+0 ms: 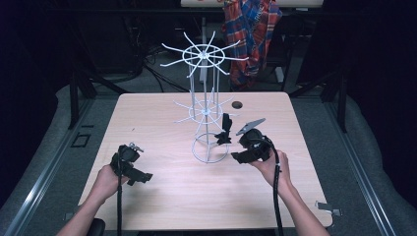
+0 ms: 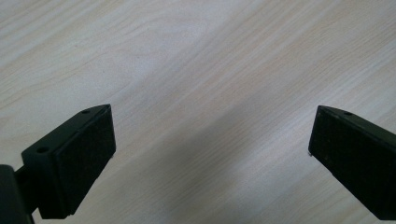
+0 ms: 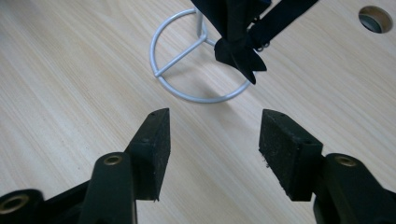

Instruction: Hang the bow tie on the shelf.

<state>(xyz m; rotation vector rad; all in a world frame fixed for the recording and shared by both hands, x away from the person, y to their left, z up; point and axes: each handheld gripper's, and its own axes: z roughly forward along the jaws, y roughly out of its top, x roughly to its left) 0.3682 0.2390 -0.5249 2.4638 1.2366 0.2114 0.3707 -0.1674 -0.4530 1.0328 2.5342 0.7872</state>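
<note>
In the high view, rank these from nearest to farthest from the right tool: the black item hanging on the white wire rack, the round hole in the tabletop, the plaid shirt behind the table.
Measured from the right tool:
1. Black item, hanging off the wire rack just left of the tool.
2. Round hole, farther back on the tabletop near its far edge.
3. Plaid shirt, beyond the table at the back.

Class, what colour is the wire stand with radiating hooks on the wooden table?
White; the tall wire stand shows best in the high view.
</note>
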